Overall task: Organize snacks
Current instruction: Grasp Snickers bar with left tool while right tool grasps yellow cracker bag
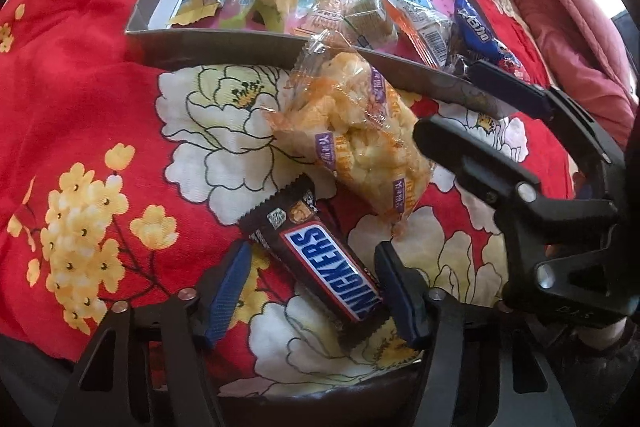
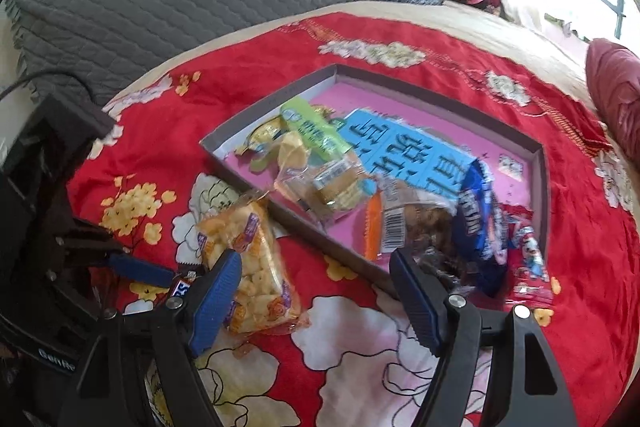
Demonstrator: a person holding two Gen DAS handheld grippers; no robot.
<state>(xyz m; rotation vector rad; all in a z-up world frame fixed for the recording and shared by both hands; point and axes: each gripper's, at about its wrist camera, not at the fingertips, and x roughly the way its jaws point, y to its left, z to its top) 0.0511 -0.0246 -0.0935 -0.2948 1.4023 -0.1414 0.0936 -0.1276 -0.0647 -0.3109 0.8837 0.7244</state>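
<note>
Left gripper [image 1: 310, 291], jaws open, straddles the Snickers bar [image 1: 320, 261]; the right view alone shows right gripper [image 2: 316, 297] open at lower centre.

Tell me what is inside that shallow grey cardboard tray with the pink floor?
The grey tray holds a green packet, clear-wrapped biscuits, a blue Oreo pack and a red sweet wrapper. Whatever lies beneath them is covered.

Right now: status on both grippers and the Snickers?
Left gripper open, straddling Snickers bar on the red blanket. Right gripper open, empty. Puffed-snack bag lies between bar and box.
</note>
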